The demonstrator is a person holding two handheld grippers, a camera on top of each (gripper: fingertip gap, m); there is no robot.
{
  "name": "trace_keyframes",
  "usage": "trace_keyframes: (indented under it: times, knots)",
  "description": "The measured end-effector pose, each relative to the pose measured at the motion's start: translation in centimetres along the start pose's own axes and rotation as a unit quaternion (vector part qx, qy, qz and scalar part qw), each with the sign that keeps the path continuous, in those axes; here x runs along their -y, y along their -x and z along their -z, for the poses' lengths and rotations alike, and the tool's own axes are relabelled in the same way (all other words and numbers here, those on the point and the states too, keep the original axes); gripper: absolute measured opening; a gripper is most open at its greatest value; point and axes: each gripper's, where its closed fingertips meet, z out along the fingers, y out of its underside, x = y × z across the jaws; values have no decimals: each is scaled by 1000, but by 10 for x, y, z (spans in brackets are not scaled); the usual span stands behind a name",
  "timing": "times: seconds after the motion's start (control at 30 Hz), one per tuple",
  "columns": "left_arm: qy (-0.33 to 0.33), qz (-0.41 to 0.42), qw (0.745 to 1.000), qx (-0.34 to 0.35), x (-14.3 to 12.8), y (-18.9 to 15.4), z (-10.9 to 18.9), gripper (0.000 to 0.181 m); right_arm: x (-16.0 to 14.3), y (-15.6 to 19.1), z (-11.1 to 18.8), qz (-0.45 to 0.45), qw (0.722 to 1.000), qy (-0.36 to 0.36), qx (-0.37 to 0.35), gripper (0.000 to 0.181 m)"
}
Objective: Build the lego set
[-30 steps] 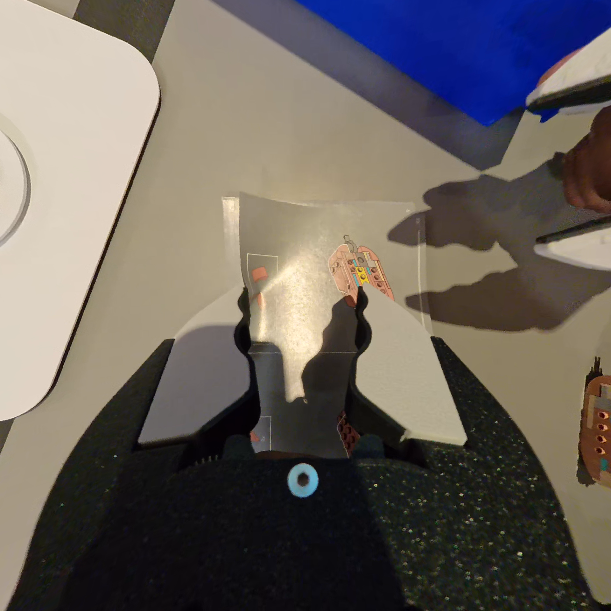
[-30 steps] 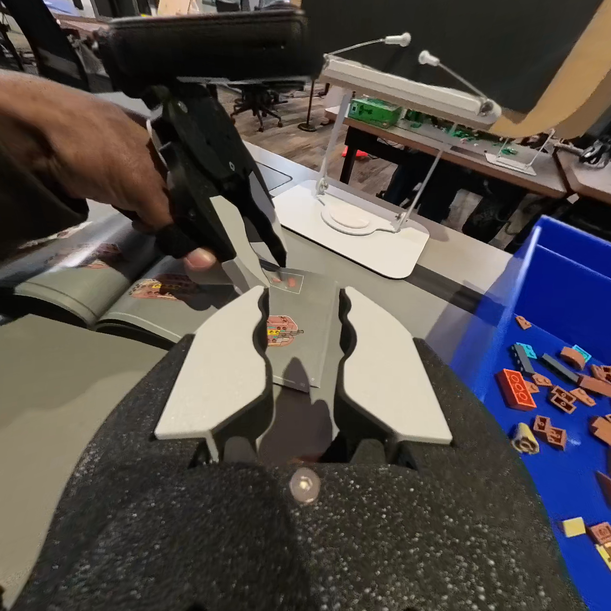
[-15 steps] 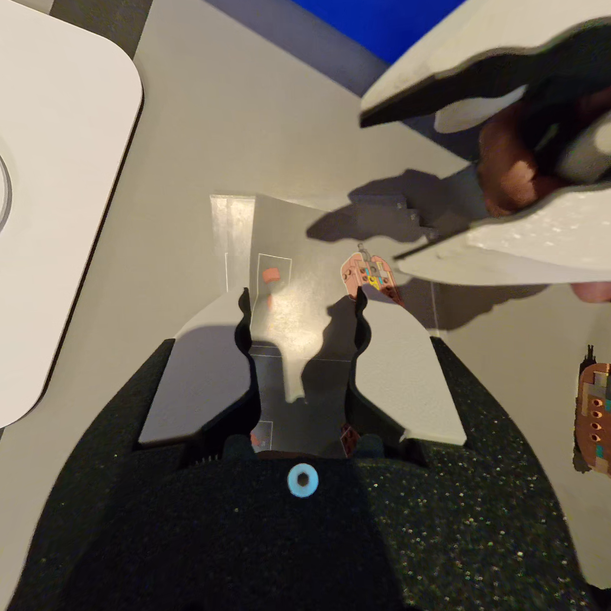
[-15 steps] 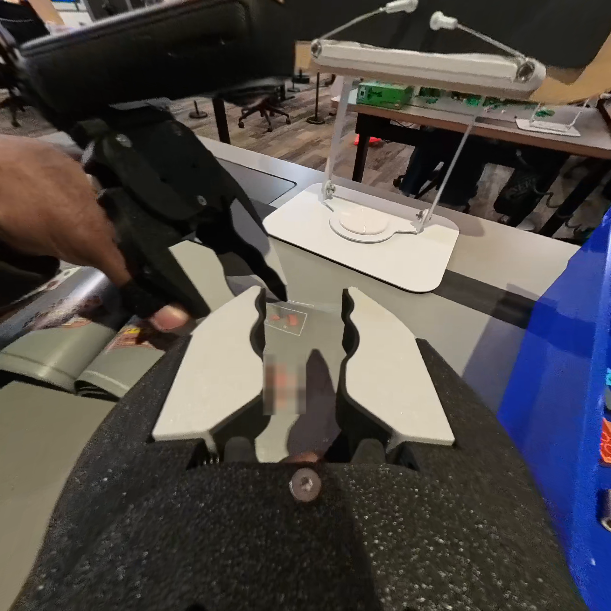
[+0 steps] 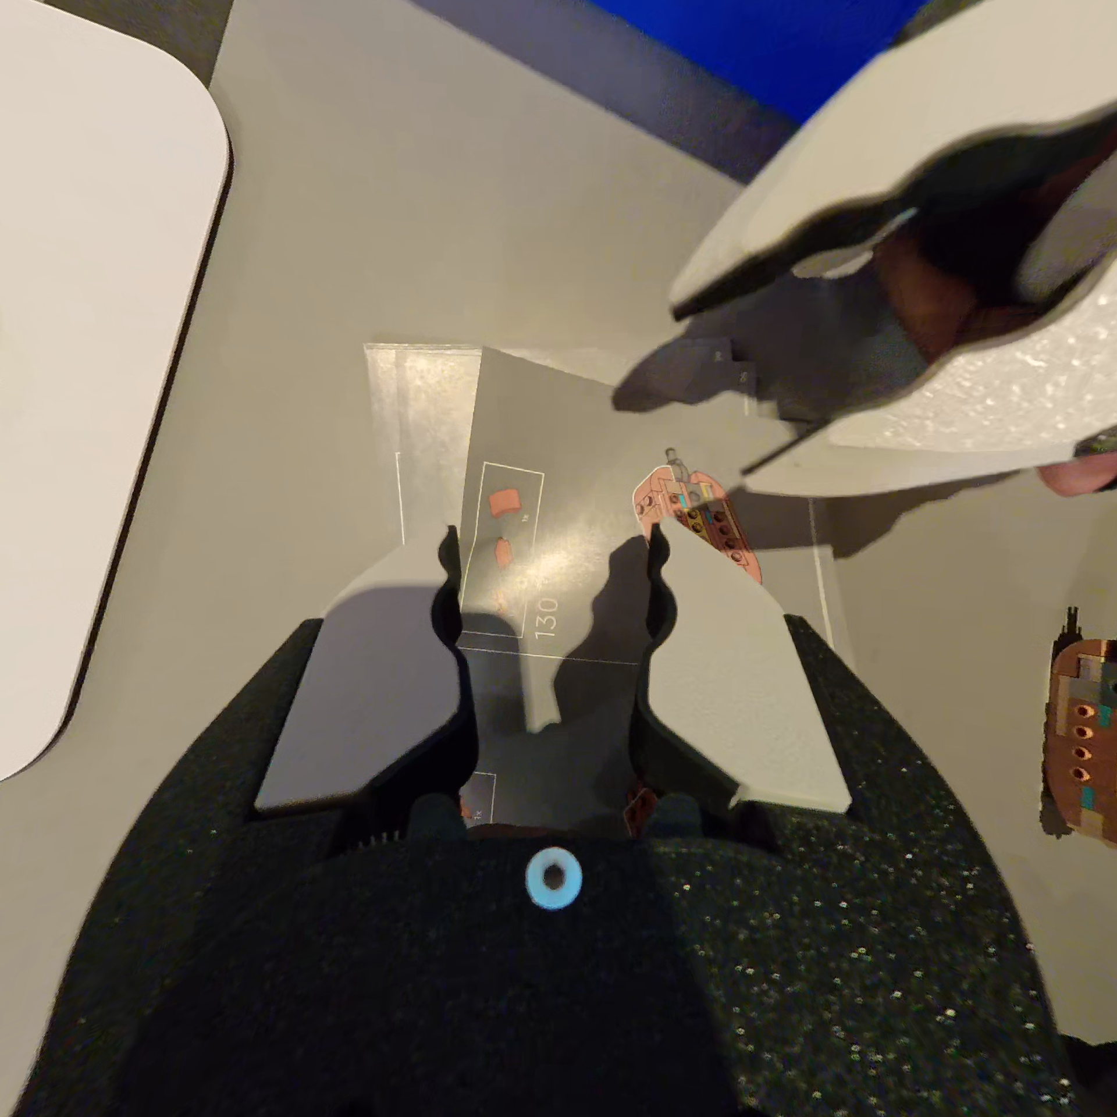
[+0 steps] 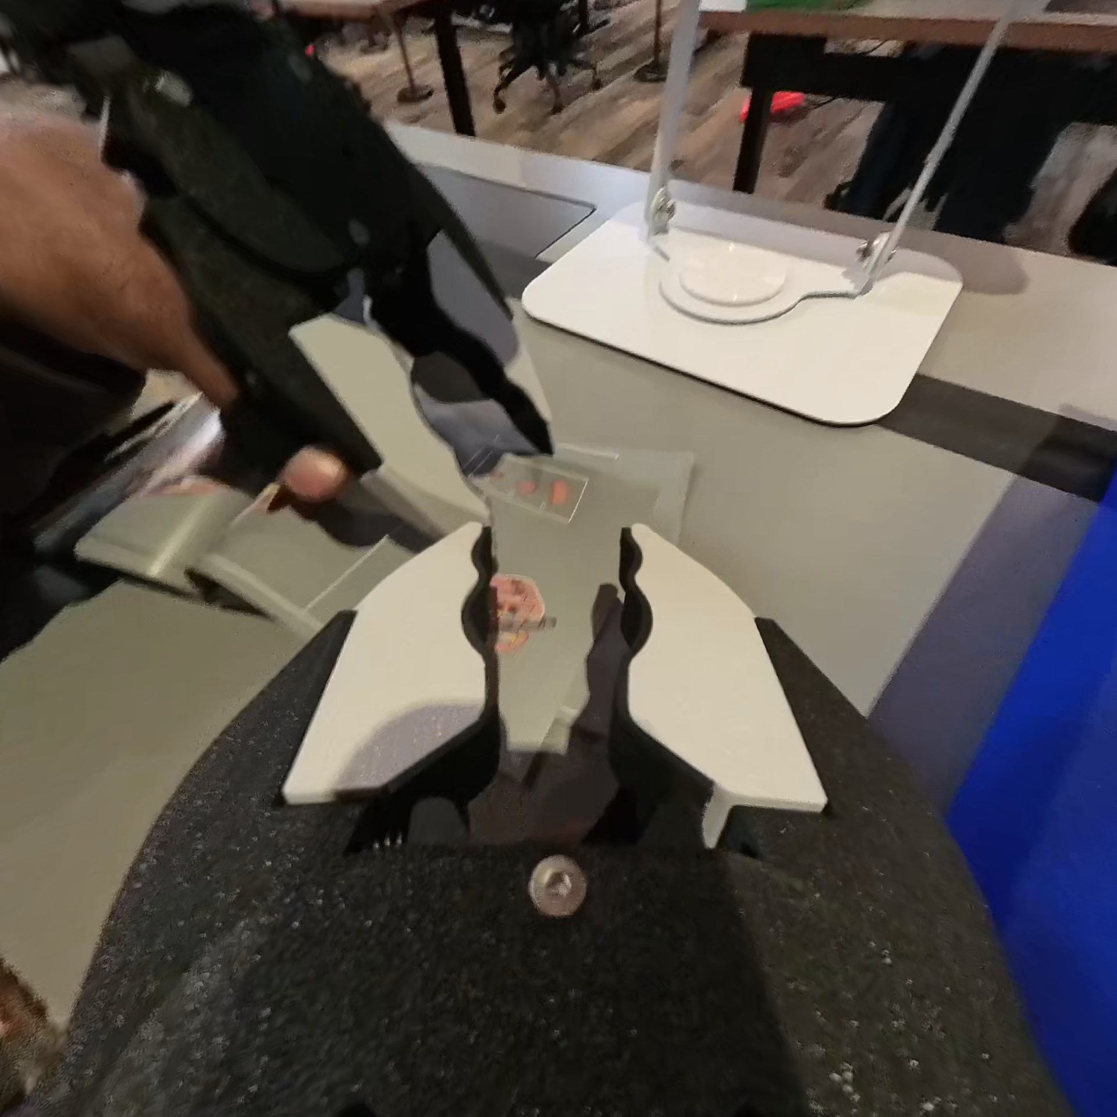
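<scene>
At the left edge of the table [image 5: 338, 199] sits the white lamp base [image 5: 90, 362], with nothing on it. Next to it, toward the middle, the instruction booklet [image 5: 604, 544] lies open, one page curling up off the stack. The left tool [image 5: 553, 538] hovers just over that page with its jaws apart at a middling width, gripping nothing.

A second ago the right tool [image 5: 719, 387] was off at the right side of the left wrist view; now it has swept in over the booklet's far corner, its jaws also parted and empty, its tip close above the loose page. Whether it touches the paper cannot be told. This looks like a page turn in progress, so the build itself is paused while the next step is looked up.

Further right, beside the booklet, the partly built brown lego model [image 5: 1082, 743] stands on the table near its right edge, untouched by either tool.

Farthest right is the blue bin [image 6: 1052, 665]; only its wall shows now, so its contents are out of sight, though loose bricks were visible in it a moment earlier.
</scene>
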Motion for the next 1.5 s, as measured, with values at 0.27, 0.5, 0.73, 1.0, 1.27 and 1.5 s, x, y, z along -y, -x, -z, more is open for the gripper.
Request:
trace_keyframes:
  times: [0.27, 0.5, 0.73, 1.0, 1.27, 1.5]
  knots:
    - [-1, 1, 1000, -1, 0, 0, 0, 60, -25, 37, 38, 349, 937, -21, -15, 37]
    - [2, 3, 1000, 1, -2, 1, 0, 60, -46, 43, 25, 505, 861, 4, -58, 25]
    - [1, 4, 1000, 0, -1, 1, 0, 60, -45, 34, 21, 503, 862, 9, -68, 22]
    - [0, 6, 1000, 1, -1, 2, 1, 60, -46, 44, 22, 515, 856, 2, -52, 21]
    - [-2, 6, 1000, 2, 0, 2, 1, 60, -48, 49, 15, 519, 854, 9, -43, 21]
    - [-4, 5, 1000, 3, 1, 2, 3, 59, -41, 44, 12, 531, 845, 6, -63, 11]
